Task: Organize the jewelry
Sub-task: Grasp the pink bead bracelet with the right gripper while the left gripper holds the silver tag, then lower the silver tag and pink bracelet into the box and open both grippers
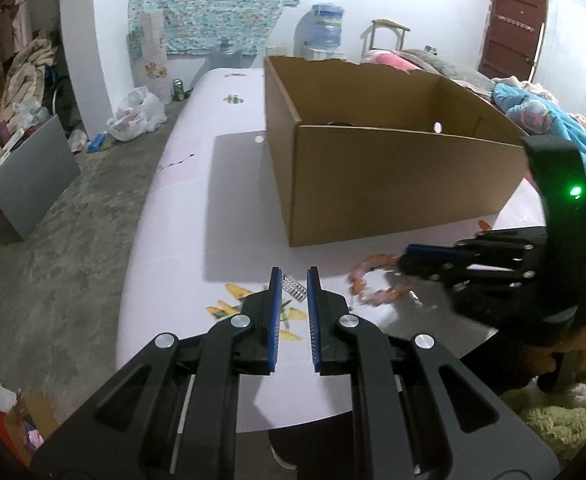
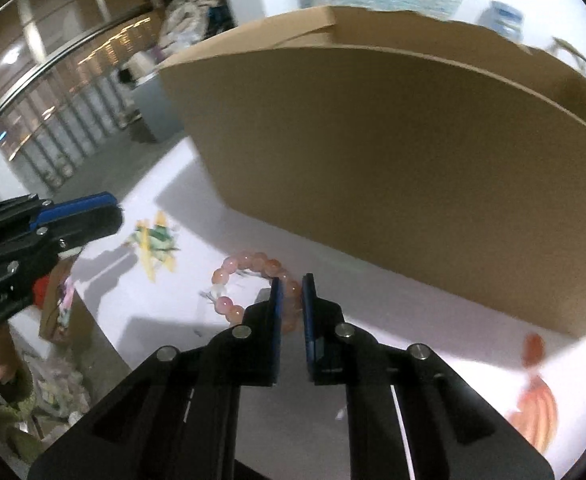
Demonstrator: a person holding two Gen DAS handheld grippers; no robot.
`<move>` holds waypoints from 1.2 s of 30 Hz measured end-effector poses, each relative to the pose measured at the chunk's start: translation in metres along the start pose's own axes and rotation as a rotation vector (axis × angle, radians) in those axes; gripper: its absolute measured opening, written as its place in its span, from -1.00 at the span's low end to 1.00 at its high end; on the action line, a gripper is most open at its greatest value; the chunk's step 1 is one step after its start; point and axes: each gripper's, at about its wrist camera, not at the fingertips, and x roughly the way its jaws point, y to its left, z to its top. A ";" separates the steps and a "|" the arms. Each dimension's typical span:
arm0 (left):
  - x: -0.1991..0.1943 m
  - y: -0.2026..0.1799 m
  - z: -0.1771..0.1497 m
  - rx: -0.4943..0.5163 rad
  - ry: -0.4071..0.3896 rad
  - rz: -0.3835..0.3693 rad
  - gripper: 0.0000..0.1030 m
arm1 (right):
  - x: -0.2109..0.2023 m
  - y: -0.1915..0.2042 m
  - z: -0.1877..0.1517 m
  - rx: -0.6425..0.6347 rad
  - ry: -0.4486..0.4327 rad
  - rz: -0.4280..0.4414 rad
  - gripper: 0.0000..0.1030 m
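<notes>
A pink bead bracelet (image 2: 237, 276) lies on the white table in front of an open cardboard box (image 2: 393, 160). My right gripper (image 2: 291, 280) has its two fingers on either side of the bracelet's near beads, with a narrow gap. In the left wrist view the bracelet (image 1: 373, 280) lies at the right gripper's tips (image 1: 403, 262). My left gripper (image 1: 293, 276) is open a little, with a small silver jewelry piece (image 1: 294, 287) lying on the table between its tips. The box (image 1: 393, 176) stands just beyond.
The white table (image 1: 197, 208) has printed yellow and orange patterns and a rounded near edge. Floor clutter, a grey panel (image 1: 33, 184) and bags lie to the left. Bedding and clothes (image 1: 541, 112) are piled at the right.
</notes>
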 end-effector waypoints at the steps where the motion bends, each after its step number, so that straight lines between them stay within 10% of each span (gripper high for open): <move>1: 0.000 -0.003 0.001 0.006 -0.002 -0.005 -0.78 | -0.009 -0.008 -0.005 0.018 -0.009 -0.013 -0.81; 10: -0.021 -0.029 0.017 0.053 -0.059 -0.055 -0.78 | -0.085 -0.030 -0.015 0.034 -0.121 -0.092 -0.81; 24: -0.060 -0.077 0.108 0.159 -0.249 -0.190 -0.78 | -0.191 -0.052 0.071 -0.065 -0.416 -0.050 -0.81; 36: 0.067 -0.085 0.139 0.098 0.080 -0.283 -0.78 | -0.122 -0.113 0.120 0.022 -0.302 0.041 -0.81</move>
